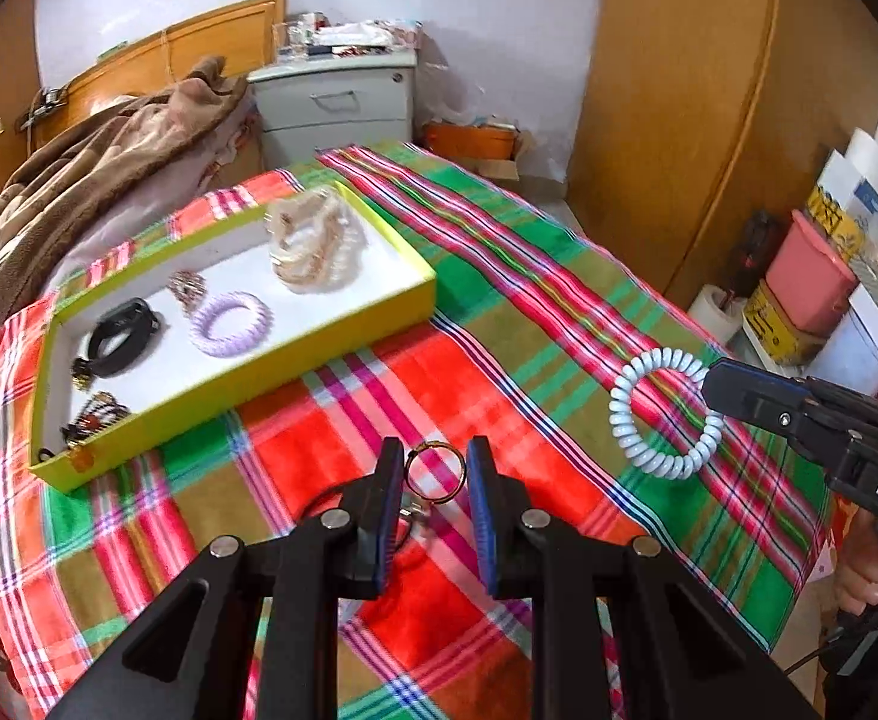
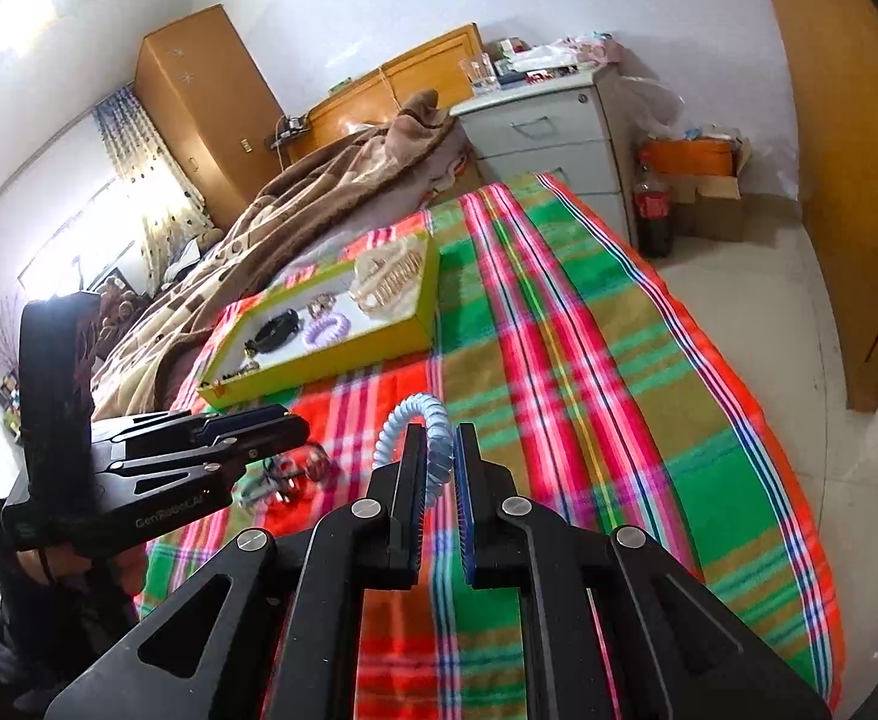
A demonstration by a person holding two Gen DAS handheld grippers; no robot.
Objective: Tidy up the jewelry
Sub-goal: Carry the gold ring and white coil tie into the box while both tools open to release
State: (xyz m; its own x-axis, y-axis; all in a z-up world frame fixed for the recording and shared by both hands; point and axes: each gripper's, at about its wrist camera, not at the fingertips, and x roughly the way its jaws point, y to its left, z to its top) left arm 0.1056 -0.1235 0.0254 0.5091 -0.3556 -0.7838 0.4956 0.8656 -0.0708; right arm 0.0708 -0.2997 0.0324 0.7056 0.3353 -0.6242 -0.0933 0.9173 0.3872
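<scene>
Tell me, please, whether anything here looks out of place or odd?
Nothing looks damaged or spilled. A few pieces, such as the gold ring, lie loose on the plaid cloth outside the yellow box.

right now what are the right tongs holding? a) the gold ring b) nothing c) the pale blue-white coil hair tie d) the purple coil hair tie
c: the right tongs are shut on the pale blue-white coil hair tie, lifted above the plaid cloth, while the purple coil tie lies in the yellow tray and the gold ring sits between the open left tongs.
</scene>
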